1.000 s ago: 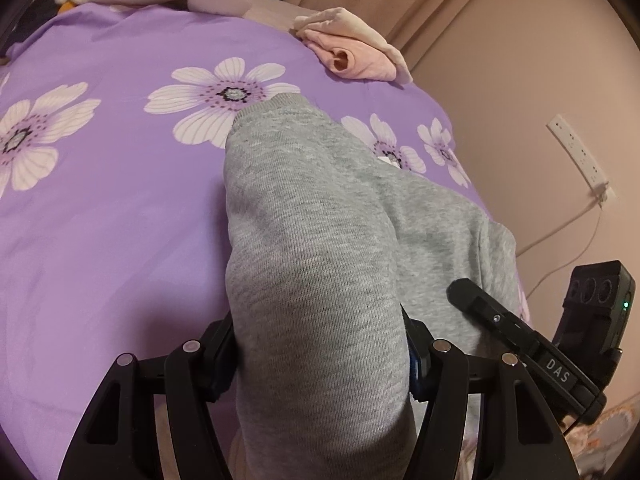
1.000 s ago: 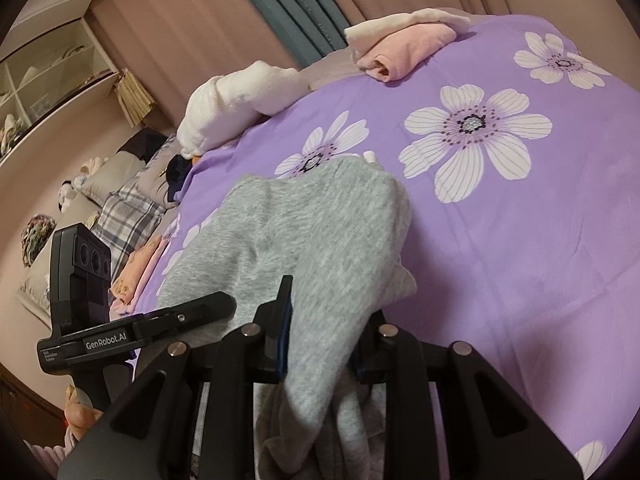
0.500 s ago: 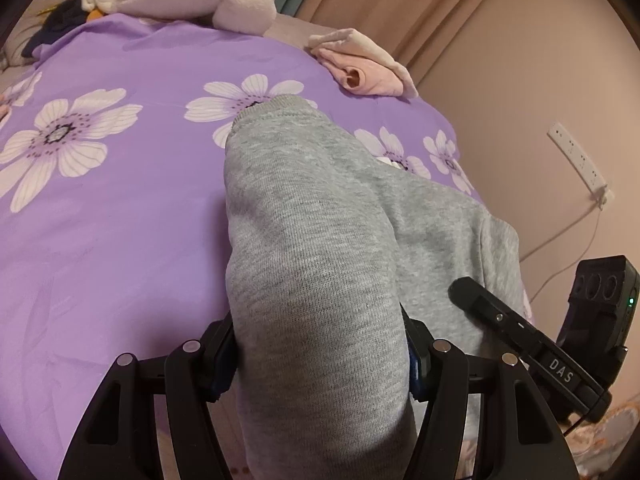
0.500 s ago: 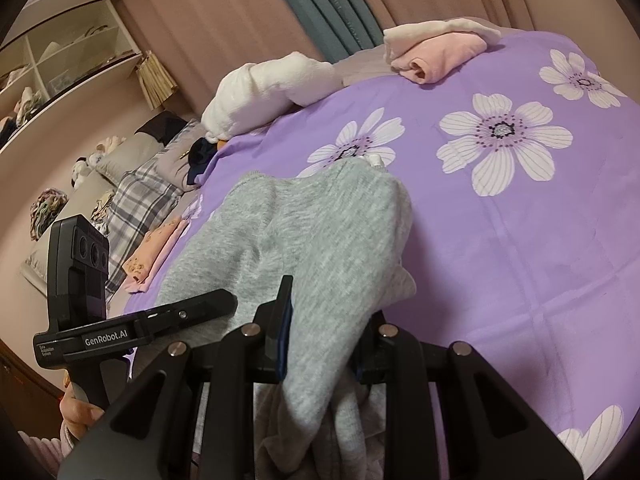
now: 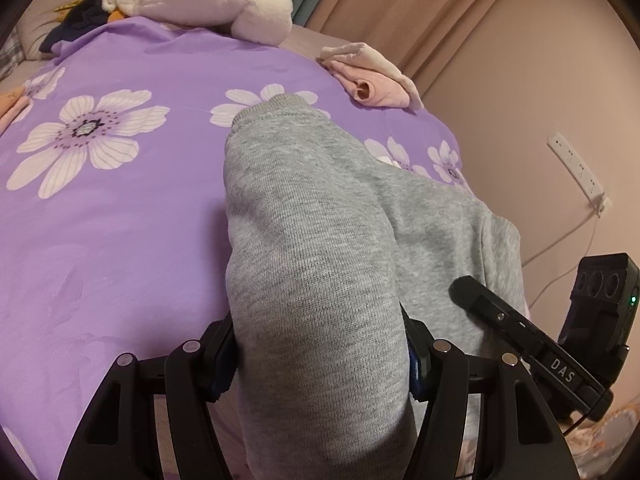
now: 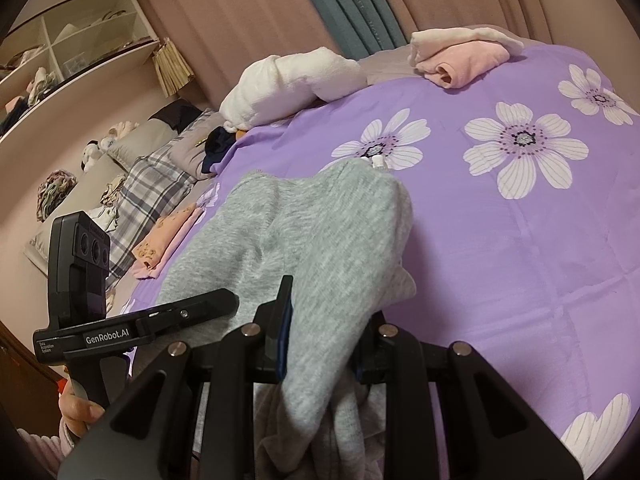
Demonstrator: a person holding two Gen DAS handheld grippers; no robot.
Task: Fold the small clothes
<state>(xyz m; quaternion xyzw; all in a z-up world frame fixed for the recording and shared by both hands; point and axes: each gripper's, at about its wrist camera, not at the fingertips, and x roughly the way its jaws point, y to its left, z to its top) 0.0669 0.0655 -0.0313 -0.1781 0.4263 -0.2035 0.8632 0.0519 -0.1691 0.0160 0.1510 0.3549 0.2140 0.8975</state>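
**Grey sweatpants pinched at both ends over the purple bed**

I have the left hand-held gripper (image 5: 320,356) clamped on a thick fold of the grey sweatpants (image 5: 312,248); its jaws stand fairly wide because the bunched fabric fills the gap between them. From there one leg runs away from me across the purple floral bedspread (image 5: 112,216), its ribbed cuff lying on a white flower print.

My right hand-held gripper (image 6: 324,340) is nearly closed, pinching a thinner gather of the same sweatpants, with loose cloth hanging below the jaws. In the right wrist view the garment drapes from the jaws onto the bedspread and spreads toward the left hand-held gripper, which shows at the left edge of the sweatpants with a hand (image 6: 78,412) around its handle.

Beyond the sweatpants, at the far edge of the bedspread, sits a folded pink garment (image 5: 372,80) with a cream piece on top. To the left of it lies a white plush toy (image 5: 200,0). Off the bedspread's left side, in the right wrist view, lie a plaid pillow (image 6: 148,196) and a small folded peach garment (image 6: 164,240), well apart from the sweatpants.
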